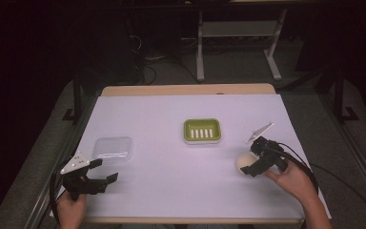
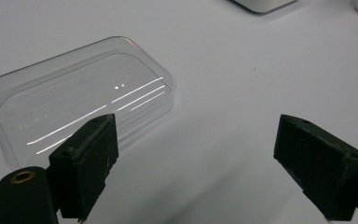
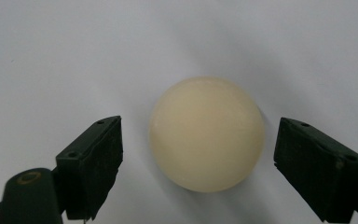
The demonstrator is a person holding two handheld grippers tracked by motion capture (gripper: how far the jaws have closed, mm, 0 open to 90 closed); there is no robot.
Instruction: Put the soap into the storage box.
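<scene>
Right tongs (image 3: pixel 198 154) spread wide around the round soap (image 3: pixel 207 134), near the desk's (image 1: pixel 171 200) right edge.
We judge one pad could nudge the soap away on closing; left tongs (image 2: pixel 193 158) rest released.

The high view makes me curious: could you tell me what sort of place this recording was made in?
Probably a lab or workshop bench set up for recording. The table wears a plain white sheet, metal frame legs and loose cables sit on the dark floor behind, and handheld grippers work it.
</scene>
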